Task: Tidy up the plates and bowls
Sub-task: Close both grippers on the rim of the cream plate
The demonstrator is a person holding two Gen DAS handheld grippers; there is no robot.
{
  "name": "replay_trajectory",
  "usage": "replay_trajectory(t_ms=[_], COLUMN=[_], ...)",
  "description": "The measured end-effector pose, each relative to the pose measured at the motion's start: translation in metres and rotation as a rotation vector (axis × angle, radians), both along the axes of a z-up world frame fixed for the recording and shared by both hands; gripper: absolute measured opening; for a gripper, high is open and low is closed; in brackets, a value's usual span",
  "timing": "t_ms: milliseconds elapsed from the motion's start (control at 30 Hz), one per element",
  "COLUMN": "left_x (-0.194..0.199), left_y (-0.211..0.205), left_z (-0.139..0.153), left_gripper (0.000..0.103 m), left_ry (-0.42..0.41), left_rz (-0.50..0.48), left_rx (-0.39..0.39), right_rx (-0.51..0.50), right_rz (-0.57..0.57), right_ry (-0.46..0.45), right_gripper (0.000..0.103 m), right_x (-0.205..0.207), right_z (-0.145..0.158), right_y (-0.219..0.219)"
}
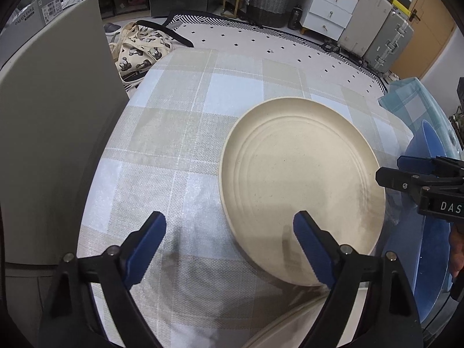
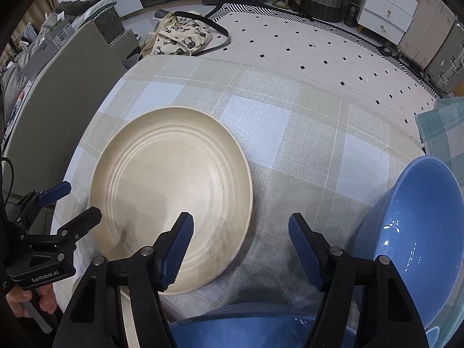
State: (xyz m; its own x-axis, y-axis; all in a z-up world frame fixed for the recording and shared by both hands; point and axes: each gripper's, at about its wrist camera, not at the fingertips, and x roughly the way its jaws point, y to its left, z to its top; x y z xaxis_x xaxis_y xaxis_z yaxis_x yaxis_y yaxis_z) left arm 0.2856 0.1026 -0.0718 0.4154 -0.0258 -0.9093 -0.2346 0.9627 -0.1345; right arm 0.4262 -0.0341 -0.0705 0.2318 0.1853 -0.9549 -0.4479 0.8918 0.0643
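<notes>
A cream ribbed plate (image 1: pixel 301 174) (image 2: pixel 171 191) lies flat on the checked tablecloth (image 1: pixel 174 133). My left gripper (image 1: pixel 230 220) hangs open over the plate's near left rim, with one finger above the plate and the other above the cloth. My right gripper (image 2: pixel 241 219) is open astride the plate's right rim; nothing is pressed between its pads. Each gripper shows at the edge of the other's view: the right gripper (image 1: pixel 388 169), the left gripper (image 2: pixel 76 201). A blue bowl (image 2: pixel 420 232) (image 1: pixel 429 142) stands at the right. A second blue dish (image 2: pixel 246 329) sits below my right gripper.
Another cream rim (image 1: pixel 284 322) pokes in at the table's near edge. A grey board (image 1: pixel 58 116) stands at the left. Past the table's far edge lie a printed tote bag (image 2: pixel 179 37), a dotted rug (image 2: pixel 319 49), a wicker basket (image 1: pixel 269 0) and white drawers (image 1: pixel 330 11).
</notes>
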Motion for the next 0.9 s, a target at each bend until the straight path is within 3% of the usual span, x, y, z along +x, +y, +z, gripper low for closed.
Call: replay_trajectory(t_ms=[100, 200, 267, 433, 600, 900], left_x=[0.000, 0.000, 0.000, -0.001, -0.001, 0.000], left_y=[-0.001, -0.001, -0.001, -0.006, -0.009, -0.013], left_z=[-0.002, -0.004, -0.006, -0.006, -0.007, -0.011], left_gripper=[0.079, 0.078, 0.069, 0.064, 0.050, 0.026], left_ry=[0.012, 0.015, 0.022, 0.031, 0.040, 0.050], left_rz=[-0.004, -0.005, -0.007, -0.028, -0.046, -0.066], left_rx=[0.003, 0.008, 0.005, 0.007, 0.018, 0.035], right_rx=[0.005, -0.006, -0.013, -0.025, -0.015, -0.056], right_rz=[0.013, 0.025, 0.030, 0.034, 0.029, 0.042], right_ry=[0.006, 0.007, 0.013, 0.018, 0.008, -0.005], right_gripper=[0.064, 0.058, 0.054, 0.043, 0.030, 0.018], right_x=[0.001, 0.001, 0.001, 0.002, 0.003, 0.001], right_z=[-0.001, -0.005, -0.008, -0.014, -0.014, -0.020], right_y=[0.002, 0.006, 0.007, 0.009, 0.009, 0.011])
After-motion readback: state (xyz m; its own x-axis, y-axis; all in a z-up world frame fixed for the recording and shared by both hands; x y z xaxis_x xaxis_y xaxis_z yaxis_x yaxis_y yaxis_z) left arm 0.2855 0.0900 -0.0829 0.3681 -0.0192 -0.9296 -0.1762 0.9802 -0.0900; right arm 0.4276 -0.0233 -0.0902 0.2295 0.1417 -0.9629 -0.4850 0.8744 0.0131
